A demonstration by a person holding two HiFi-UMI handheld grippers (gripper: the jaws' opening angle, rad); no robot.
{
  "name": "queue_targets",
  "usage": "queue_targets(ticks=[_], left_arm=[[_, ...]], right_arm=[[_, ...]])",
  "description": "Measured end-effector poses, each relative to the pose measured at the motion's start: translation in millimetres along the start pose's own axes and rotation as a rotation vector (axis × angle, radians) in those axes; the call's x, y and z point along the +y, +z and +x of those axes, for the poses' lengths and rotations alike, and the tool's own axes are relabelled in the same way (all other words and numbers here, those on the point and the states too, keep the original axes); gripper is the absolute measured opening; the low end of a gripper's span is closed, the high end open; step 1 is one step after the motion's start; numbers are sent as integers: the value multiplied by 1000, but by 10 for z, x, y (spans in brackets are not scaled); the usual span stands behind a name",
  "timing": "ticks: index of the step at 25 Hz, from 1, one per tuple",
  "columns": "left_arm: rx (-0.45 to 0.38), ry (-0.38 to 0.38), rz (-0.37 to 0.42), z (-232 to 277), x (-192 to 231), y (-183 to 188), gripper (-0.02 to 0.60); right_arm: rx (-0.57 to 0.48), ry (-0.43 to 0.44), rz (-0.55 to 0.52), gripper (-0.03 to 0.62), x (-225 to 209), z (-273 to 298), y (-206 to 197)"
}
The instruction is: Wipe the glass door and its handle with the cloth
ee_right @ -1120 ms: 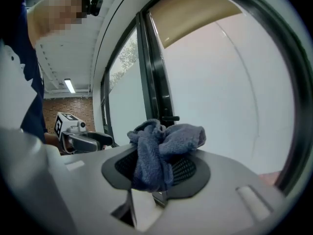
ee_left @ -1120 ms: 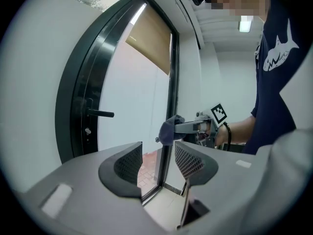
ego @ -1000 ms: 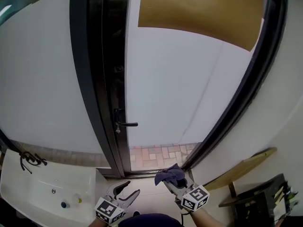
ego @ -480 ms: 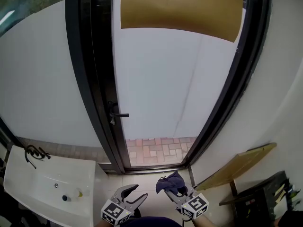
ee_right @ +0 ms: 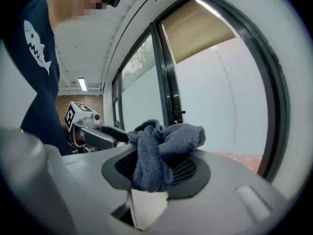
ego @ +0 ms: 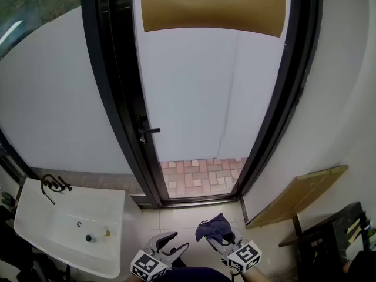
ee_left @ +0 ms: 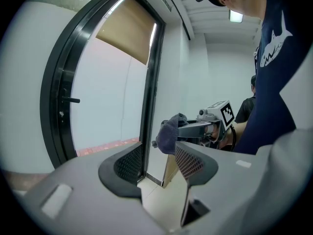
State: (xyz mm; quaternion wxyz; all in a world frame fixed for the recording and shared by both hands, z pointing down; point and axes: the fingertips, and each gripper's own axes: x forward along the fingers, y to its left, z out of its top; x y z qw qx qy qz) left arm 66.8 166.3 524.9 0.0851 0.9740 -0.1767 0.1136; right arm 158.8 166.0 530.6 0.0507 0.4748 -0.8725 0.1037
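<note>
Nothing looks wiped yet: my right tongs (ego: 216,234) pinch the cloth (ego: 211,224) (left tongs (ego: 171,244) spread, empty), well short of the glass door (ego: 188,87) and handle (ego: 150,130).

Dark blue cloth (ego: 212,227), black door frame (ego: 111,98), white sink (ego: 36,215).

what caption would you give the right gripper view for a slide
Right tool clamping a bunched blue-grey cloth, aimed at the black-framed glass door and its handle, left tool alongside.
</note>
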Motion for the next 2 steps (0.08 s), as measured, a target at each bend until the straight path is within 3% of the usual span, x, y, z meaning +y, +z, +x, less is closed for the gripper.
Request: queue_targets(ticks=[2], left_arm=[[-1, 12, 9, -12, -54, 12, 204]], right_arm=[[-1, 10, -6, 144, 27, -66, 28]])
